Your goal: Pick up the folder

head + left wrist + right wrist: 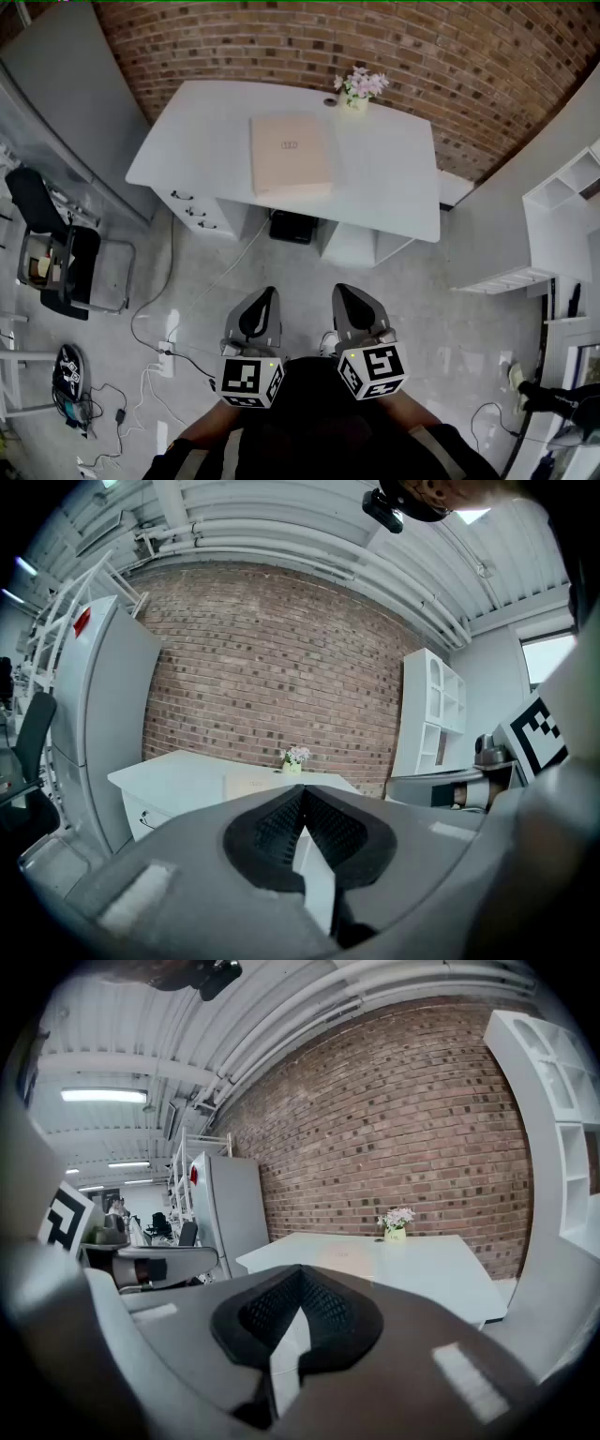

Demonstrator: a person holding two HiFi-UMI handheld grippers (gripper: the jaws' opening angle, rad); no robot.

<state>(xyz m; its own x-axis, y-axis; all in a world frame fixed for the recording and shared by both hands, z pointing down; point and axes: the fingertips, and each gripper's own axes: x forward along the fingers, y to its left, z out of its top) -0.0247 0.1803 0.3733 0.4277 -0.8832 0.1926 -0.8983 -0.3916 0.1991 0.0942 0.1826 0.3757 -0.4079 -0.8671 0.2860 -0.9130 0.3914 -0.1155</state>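
A pale pink folder [291, 154] lies flat on the white desk [394, 178], far ahead of both grippers. In the left gripper view the folder [251, 781] shows as a thin strip on the desk [178, 771]; in the right gripper view the folder [349, 1258] is a faint patch on the desk [422, 1265]. My left gripper [265, 296] and right gripper [343, 292] hang side by side over the floor, close to my body. Both are shut with nothing between the jaws, as the left gripper [302, 794] and right gripper [300, 1274] show in their own views.
A small pot of flowers [360, 88] stands at the desk's back edge. Desk drawers [192, 212] face me at the left. A black office chair [56, 253] stands at left. Cables and a power strip [167, 356] lie on the floor. White shelves [562, 187] stand at right.
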